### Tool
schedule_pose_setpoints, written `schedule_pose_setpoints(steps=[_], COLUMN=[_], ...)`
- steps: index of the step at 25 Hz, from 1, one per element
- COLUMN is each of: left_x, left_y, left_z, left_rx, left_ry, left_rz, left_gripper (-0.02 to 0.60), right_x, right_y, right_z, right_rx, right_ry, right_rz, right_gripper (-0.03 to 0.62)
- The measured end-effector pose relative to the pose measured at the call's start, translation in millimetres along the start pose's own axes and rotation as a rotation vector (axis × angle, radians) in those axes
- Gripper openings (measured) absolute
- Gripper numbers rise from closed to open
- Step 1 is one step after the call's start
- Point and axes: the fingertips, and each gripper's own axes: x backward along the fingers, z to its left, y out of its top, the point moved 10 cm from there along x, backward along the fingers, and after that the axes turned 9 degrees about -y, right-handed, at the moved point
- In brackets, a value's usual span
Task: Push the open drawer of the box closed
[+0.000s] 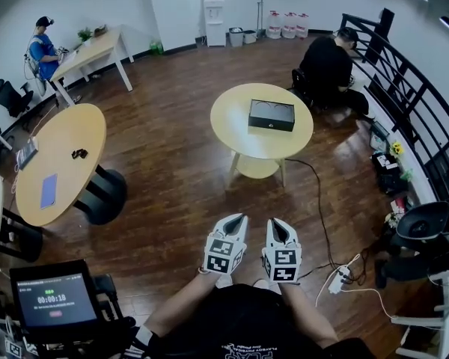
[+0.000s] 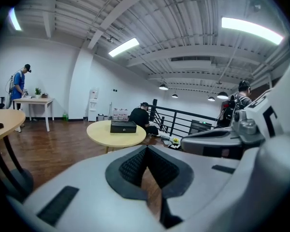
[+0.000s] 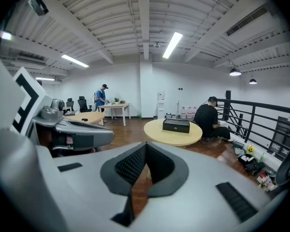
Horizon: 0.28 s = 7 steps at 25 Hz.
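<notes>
Dark, glossy wooden floorboards (image 1: 172, 163) run through an open office under a ribbed white ceiling with strip lights. On them stands a round, pale yellow table (image 1: 232, 137) with a smooth top, and on it lies a flat, rectangular black box (image 1: 271, 115), roughly in the middle of the tabletop and a little toward its far edge. From this far off, no view shows whether its drawer is out. The box is well apart from both grippers.

Held low and close to the person's body, the left gripper (image 1: 242, 216) and the right gripper (image 1: 272, 221) sit side by side, white shells with marker cubes, both aimed toward the table. In the left gripper view the left gripper's (image 2: 146, 151) dark, ribbed pads (image 2: 130, 166) meet at their tips with nothing between them; only floor shows through the gap below. The right gripper (image 3: 145, 146) looks the same in its own view: tips together, nothing held.

A person in black (image 1: 325, 66) sits beyond the table beside a black metal railing (image 1: 404, 88). A second round table (image 1: 67, 148) stands to the left, and a white power strip (image 1: 337, 281) lies on the floor at the right.
</notes>
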Motion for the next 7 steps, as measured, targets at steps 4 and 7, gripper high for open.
schedule_pose_setpoints(steps=[4,7], left_x=[-9,-24], left_y=[4,5], left_z=[7,25], left_rx=[-0.006,-0.012], left_ry=[-0.002,-0.012], left_rz=[0.001,0.010], left_gripper=[0.000,0.000], right_x=[-9,-30], right_y=[7,12], right_z=[-2,1], right_rx=[0.032,0.074], right_ry=[-0.016,-0.027], right_rz=[-0.026,-0.041], right_gripper=[0.005,0.005])
